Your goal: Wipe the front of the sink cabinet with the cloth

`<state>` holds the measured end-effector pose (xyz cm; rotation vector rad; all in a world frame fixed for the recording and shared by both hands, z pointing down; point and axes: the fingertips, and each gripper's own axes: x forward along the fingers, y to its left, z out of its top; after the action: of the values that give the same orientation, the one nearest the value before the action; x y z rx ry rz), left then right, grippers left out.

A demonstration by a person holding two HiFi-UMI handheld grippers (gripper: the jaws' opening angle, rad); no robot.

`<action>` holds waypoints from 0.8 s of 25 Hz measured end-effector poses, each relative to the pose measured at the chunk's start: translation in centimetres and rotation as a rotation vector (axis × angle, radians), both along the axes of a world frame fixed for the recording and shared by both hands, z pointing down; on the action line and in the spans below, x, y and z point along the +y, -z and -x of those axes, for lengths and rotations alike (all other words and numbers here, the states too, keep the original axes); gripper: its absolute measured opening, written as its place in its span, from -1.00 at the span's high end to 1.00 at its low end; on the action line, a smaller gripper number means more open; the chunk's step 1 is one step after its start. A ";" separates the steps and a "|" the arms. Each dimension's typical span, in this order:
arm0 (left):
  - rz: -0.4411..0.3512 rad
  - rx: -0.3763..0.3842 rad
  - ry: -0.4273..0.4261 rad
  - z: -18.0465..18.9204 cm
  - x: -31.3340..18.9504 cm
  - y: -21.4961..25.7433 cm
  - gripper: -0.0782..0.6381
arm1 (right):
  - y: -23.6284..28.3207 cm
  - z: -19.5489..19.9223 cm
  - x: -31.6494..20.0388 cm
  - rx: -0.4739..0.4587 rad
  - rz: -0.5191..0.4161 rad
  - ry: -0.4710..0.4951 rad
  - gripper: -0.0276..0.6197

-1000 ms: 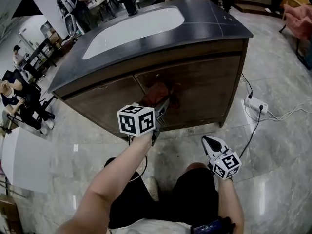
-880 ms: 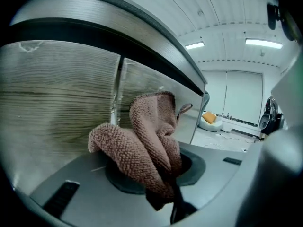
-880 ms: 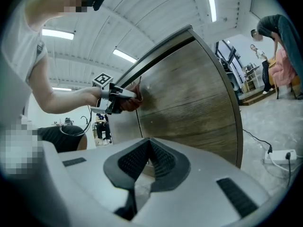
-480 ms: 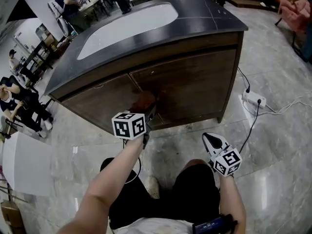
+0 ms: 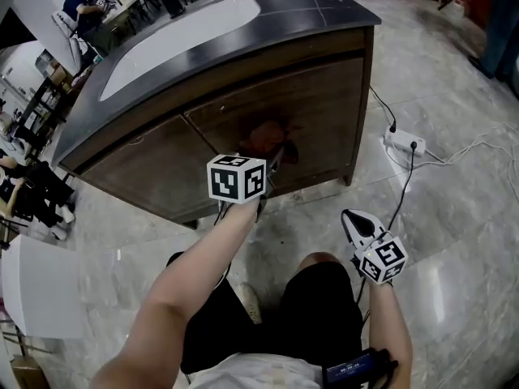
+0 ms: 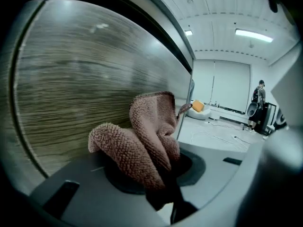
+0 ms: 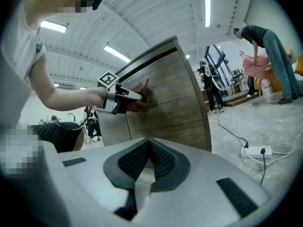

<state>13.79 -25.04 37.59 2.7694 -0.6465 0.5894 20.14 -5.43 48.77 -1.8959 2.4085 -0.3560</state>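
Observation:
The sink cabinet (image 5: 324, 96) has a dark top, a white basin and wood-grain doors. My left gripper (image 5: 272, 159) is shut on a reddish-brown cloth (image 5: 266, 136) and presses it against the right door, about mid-height. In the left gripper view the cloth (image 6: 142, 136) bunches out of the jaws against the wood front (image 6: 71, 89). The right gripper view shows the left gripper (image 7: 135, 96), the cloth (image 7: 138, 104) and the cabinet (image 7: 175, 108) from the side. My right gripper (image 5: 353, 220) hangs low by the person's knee, shut and empty, away from the cabinet.
A white power strip (image 5: 403, 143) with cables lies on the marble floor right of the cabinet, also seen as the power strip (image 7: 256, 151). People stand beyond it (image 7: 262, 56). Others sit at tables at the back left (image 5: 77, 6). A white board (image 5: 32, 282) lies left.
The left gripper has slid the cloth to the right across the right door, away from the door seam. The head view has shifted. The right gripper has stayed low.

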 end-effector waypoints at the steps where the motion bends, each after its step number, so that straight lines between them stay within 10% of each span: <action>1: 0.001 0.000 -0.018 -1.2 0.4 -0.1 0.48 | -0.1 -0.4 0.4 0.000 0.003 -0.011 0.88; 20: -0.028 -0.011 -0.205 -17.6 5.3 -0.8 0.48 | 0.1 -3.6 5.6 -0.015 0.014 -0.133 0.88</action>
<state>31.38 -19.73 38.41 2.8819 -0.3781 0.6414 23.73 0.21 48.69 -2.0375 2.2614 -0.3781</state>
